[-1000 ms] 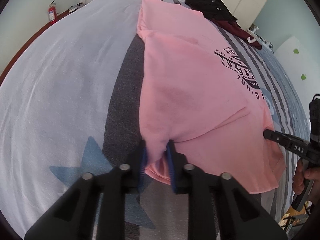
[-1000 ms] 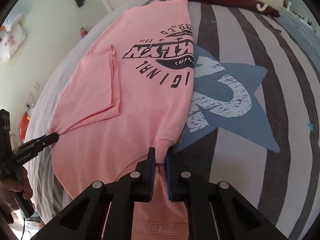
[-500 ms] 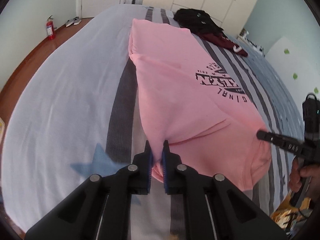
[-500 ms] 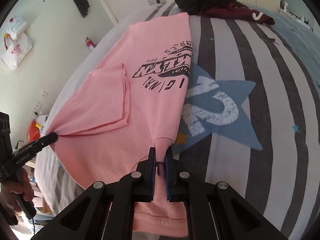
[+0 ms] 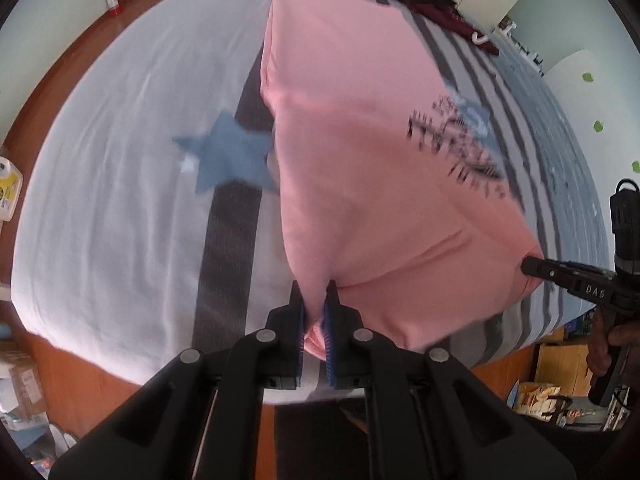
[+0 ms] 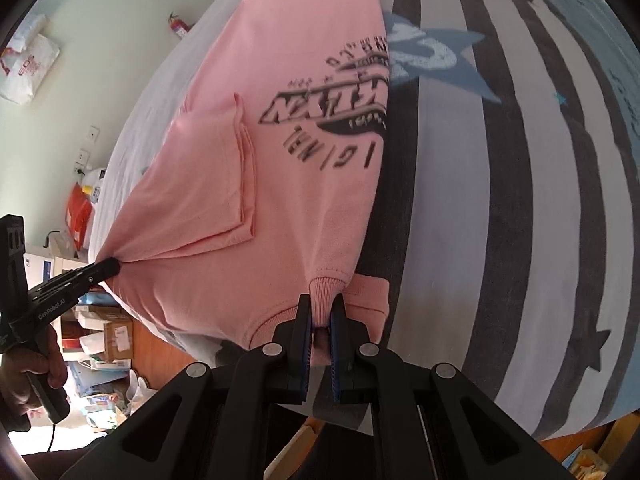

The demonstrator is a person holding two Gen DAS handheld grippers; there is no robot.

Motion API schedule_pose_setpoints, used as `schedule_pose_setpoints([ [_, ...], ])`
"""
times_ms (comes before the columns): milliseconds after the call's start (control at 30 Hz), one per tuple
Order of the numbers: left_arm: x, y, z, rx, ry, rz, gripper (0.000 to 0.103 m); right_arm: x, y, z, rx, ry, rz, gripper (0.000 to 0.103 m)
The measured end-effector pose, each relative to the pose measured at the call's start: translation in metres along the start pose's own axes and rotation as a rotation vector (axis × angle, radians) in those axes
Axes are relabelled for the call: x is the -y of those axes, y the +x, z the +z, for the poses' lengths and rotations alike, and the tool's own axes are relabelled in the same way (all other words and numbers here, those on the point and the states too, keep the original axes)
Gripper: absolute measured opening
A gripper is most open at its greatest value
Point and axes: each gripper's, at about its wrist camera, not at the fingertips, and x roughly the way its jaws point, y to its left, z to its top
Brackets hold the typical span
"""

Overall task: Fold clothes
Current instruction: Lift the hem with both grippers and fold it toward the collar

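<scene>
My left gripper (image 5: 314, 300) pinches pink T-shirt (image 5: 360, 160) shoulder corner; my right gripper (image 6: 319, 312) clamps ribbed collar; near end raised off striped bed (image 6: 500, 200), far hem resting, so fabric hangs taut for lengthwise fold

Left wrist view: steeply downward along its fingers, close above the bed's (image 5: 120, 152) near edge. Right wrist view: likewise, further along that edge. Both share the pink T-shirt (image 5: 360, 160) (image 6: 288, 120), and each shows the other gripper at its side.
</scene>
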Motion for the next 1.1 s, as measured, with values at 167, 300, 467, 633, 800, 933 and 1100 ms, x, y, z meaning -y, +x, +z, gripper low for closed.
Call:
schedule_pose_setpoints([
  [167, -0.002, -0.024, 0.043, 0.09, 0.053, -0.029, 0.006, -0.01, -0.025, 0.041, 0.087, -0.019, -0.025, 0.007],
  [300, -0.003, -0.035, 0.095, 0.18, 0.117, -0.047, 0.006, -0.022, -0.044, 0.078, 0.175, -0.049, -0.049, 0.007],
  [467, -0.006, -0.017, 0.169, 0.277, 0.238, -0.039, 0.006, -0.017, -0.04, 0.149, 0.273, -0.062, -0.058, 0.007],
  [633, -0.004, 0.033, 0.261, 0.321, 0.286, -0.012, 0.006, 0.002, -0.012, 0.235, 0.331, -0.058, -0.045, 0.007],
  [800, -0.017, 0.08, 0.325, 0.289, 0.275, 0.021, 0.006, 0.024, 0.03, 0.327, 0.308, -0.042, -0.021, 0.007],
  [933, -0.026, 0.117, 0.355, 0.233, 0.266, 0.039, 0.006, 0.038, 0.064, 0.372, 0.269, -0.029, -0.006, 0.007],
  [1100, -0.034, 0.131, 0.365, 0.203, 0.216, 0.021, 0.006, 0.055, 0.086, 0.395, 0.234, -0.002, 0.011, 0.007],
])
